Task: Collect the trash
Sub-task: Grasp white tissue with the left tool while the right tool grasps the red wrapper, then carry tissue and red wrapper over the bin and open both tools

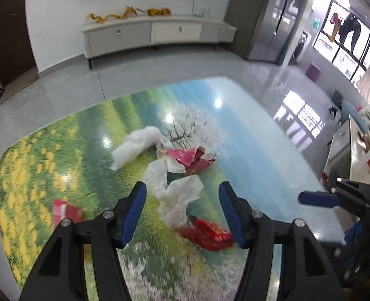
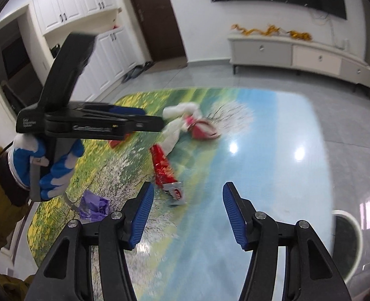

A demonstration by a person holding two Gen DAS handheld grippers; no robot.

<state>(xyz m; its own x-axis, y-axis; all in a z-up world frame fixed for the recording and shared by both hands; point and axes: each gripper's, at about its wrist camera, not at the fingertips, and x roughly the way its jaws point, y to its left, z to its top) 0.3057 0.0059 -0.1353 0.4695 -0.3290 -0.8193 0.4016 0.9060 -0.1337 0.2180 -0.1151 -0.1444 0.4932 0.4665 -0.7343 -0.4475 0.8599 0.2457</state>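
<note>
Just ahead of the spread, empty left gripper point(image 1: 182, 195), the crumpled white tissue point(image 1: 177, 200) looks feather-light and soft, probably best pinched mid-bunch; the right gripper point(image 2: 187, 198) gapes empty too.

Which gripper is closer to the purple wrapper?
Right. The purple wrapper lies just beyond the right gripper, by its left finger. The left gripper is out over the tissues.

Crumpled white tissues point(image 1: 177, 198) and torn red wrappers point(image 1: 205, 234) lie scattered, some touching, mid-table.
</note>
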